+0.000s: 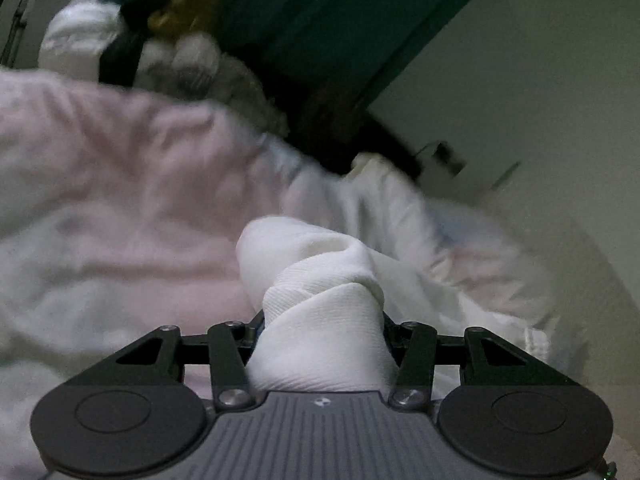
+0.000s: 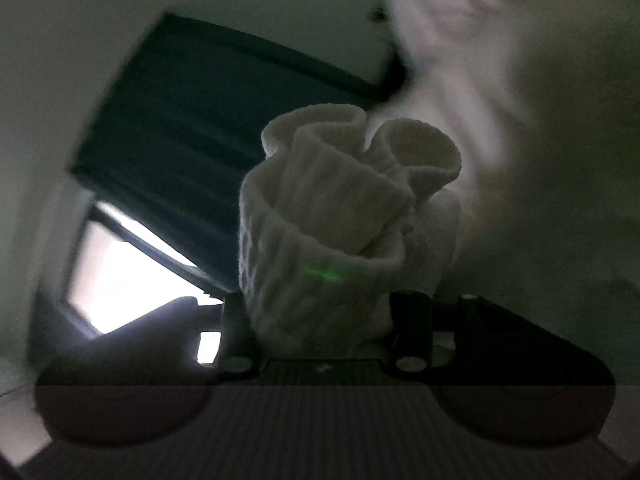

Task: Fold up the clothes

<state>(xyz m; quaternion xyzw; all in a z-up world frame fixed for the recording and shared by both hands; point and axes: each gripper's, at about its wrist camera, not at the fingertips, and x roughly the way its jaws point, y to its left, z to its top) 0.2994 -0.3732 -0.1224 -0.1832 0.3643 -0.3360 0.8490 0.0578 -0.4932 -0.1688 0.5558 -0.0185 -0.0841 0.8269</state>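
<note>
In the left wrist view, a bunch of white knit fabric, likely a sock, is squeezed between the jaws of my left gripper and rises in a twisted lump that hides the fingertips. In the right wrist view, my right gripper is shut on the ribbed white sock cuffs, whose open ends stand up above the jaws. Whether both grippers hold the same pair cannot be told. Both views are dim and blurred.
Pale pink and white bedding spreads below the left gripper. A pile of white and dark clothes lies at the back left beside a dark green curtain. A bright window and blurred pale cloth show behind the right gripper.
</note>
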